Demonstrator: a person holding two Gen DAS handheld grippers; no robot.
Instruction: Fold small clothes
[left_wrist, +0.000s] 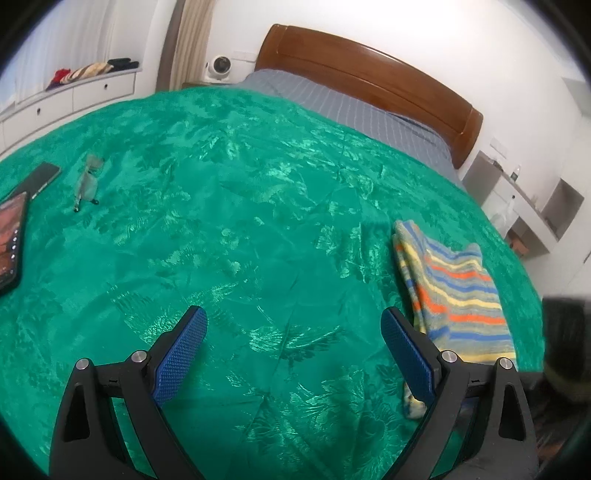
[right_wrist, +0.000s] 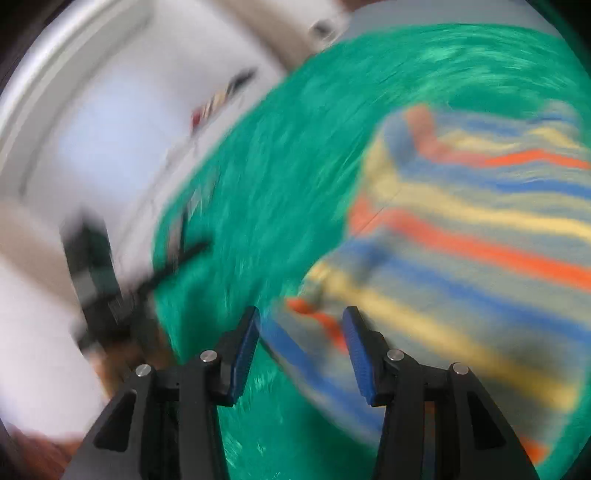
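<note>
A small striped garment (left_wrist: 456, 291), in blue, yellow, orange and grey, lies folded on the green bedspread (left_wrist: 240, 221) at the right. My left gripper (left_wrist: 293, 325) is wide open and empty above the spread, its right finger beside the garment's left edge. In the right wrist view the picture is motion-blurred. The same striped garment (right_wrist: 461, 236) fills the right half. My right gripper (right_wrist: 301, 332) is open, and a corner of the garment lies between its fingers without being clamped.
A tablet (left_wrist: 11, 240), a phone (left_wrist: 40, 177) and glasses (left_wrist: 86, 181) lie on the bed's left side. The wooden headboard (left_wrist: 369, 70) and grey sheet are at the far end. White drawers (left_wrist: 74, 96) stand left, shelves (left_wrist: 528, 199) right.
</note>
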